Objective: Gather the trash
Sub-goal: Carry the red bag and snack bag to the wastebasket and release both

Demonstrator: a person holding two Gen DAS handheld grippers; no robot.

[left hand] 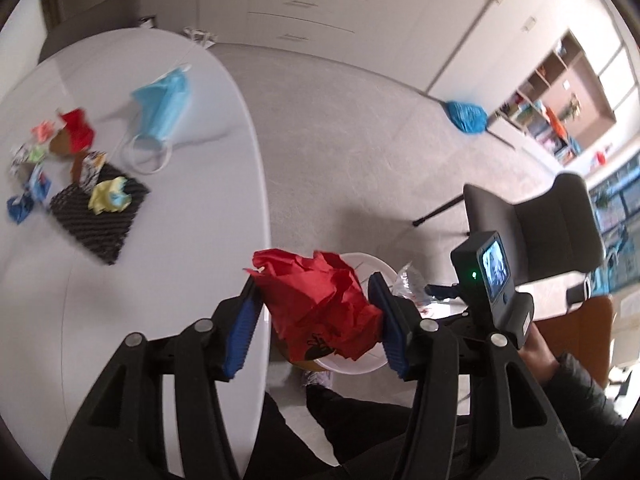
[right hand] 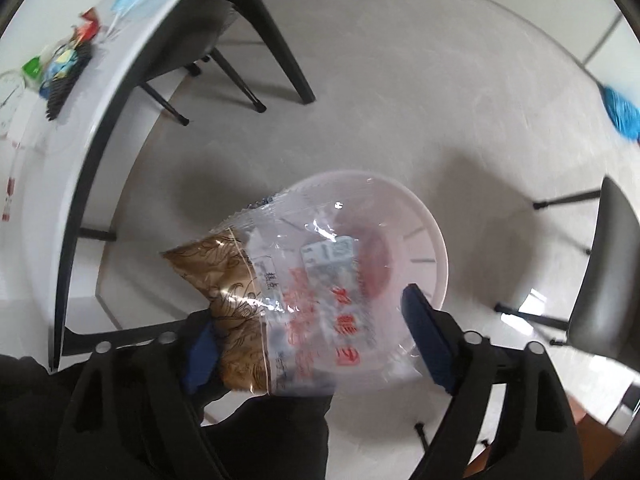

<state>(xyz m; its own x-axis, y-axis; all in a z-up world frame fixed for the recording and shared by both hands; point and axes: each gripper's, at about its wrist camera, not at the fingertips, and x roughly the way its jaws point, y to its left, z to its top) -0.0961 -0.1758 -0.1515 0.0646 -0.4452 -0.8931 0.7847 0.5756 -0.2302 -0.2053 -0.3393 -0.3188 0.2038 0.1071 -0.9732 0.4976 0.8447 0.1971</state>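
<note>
Release over the white bin (right hand: 430, 240): right fingers (right hand: 424, 340) gape around the plastic wrapper (right hand: 312, 292); left fingers (left hand: 244, 328) pinch red paper (left hand: 320, 304); centre it first.

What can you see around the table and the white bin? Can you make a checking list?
Surface: white table, scraps on it.
Job's things: red paper between left claw pads; plastic wrapper at open right claw, above white bin.
Clutter: blue face mask, black mat, coloured paper scraps.
Claws: left around paper; right wide.
Cables: nothing seen.
Surroundings: grey chair, blue mop, shelves.
</note>
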